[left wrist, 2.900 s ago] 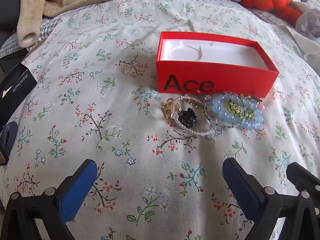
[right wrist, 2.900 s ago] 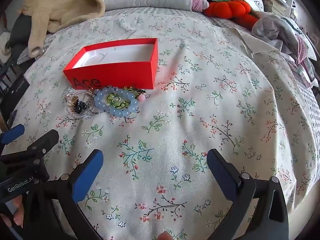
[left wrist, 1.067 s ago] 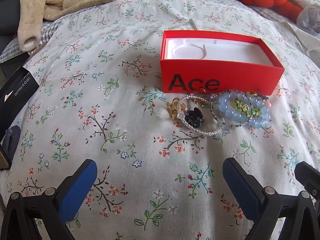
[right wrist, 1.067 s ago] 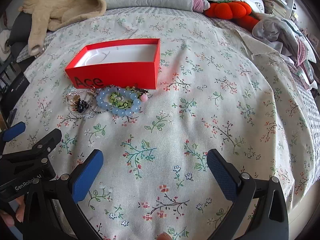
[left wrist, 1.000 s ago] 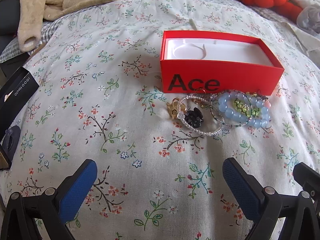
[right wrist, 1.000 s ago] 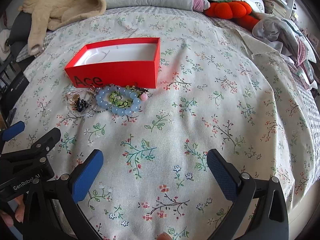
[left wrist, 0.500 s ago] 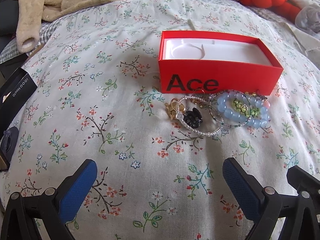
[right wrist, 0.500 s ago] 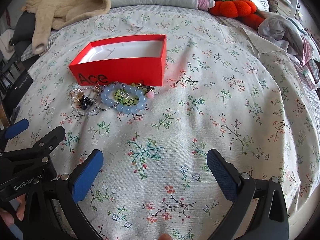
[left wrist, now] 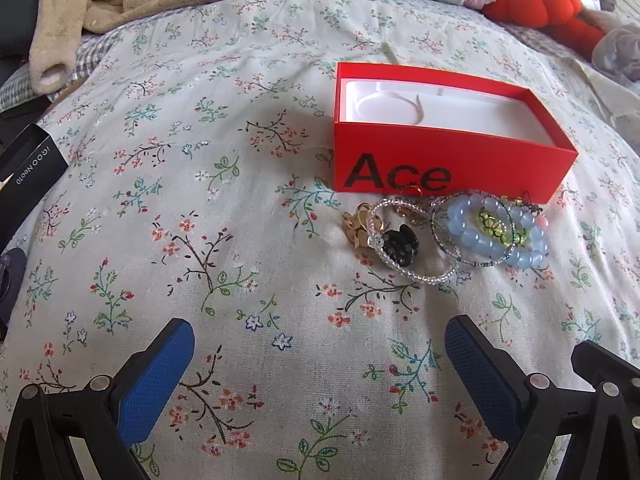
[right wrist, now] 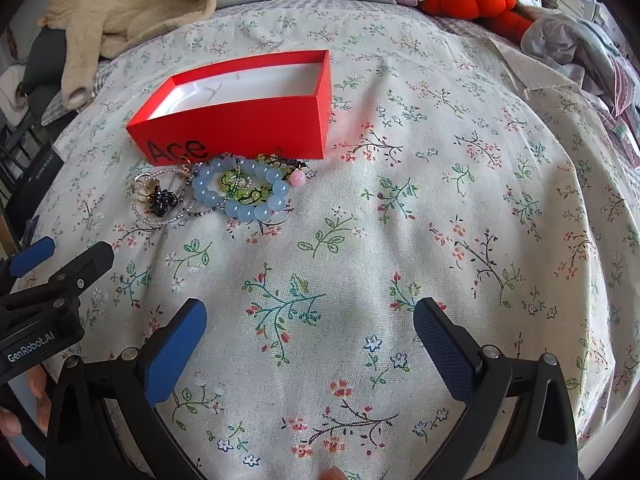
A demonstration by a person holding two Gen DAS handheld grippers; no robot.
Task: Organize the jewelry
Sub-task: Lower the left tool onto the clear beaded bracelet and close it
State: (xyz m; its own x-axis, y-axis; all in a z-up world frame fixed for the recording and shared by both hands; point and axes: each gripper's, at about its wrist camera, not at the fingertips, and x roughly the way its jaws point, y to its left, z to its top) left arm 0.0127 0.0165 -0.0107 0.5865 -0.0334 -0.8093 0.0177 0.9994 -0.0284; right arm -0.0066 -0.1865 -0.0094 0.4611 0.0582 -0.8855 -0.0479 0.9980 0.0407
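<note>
Jewelry lying in a tangled heap [left wrist: 444,232] on floral bedspread [left wrist: 200,240], touching the front wall of open red cardboard box printed "Ace" [left wrist: 440,160]. Left gripper [left wrist: 320,364] and right gripper [right wrist: 310,340] hovering well short of it, blue-padded fingers spread wide, holding nothing. Likely risking a snag: clear beaded loop [left wrist: 416,276] overlapping pale blue bead bracelet [left wrist: 468,240], so possibly dragging neighbours along, or pinching soft fabric. Hard telling apart gold pieces [left wrist: 354,226] and black clustered piece [left wrist: 400,244]; green item [right wrist: 240,190] partly screened by beads.
</note>
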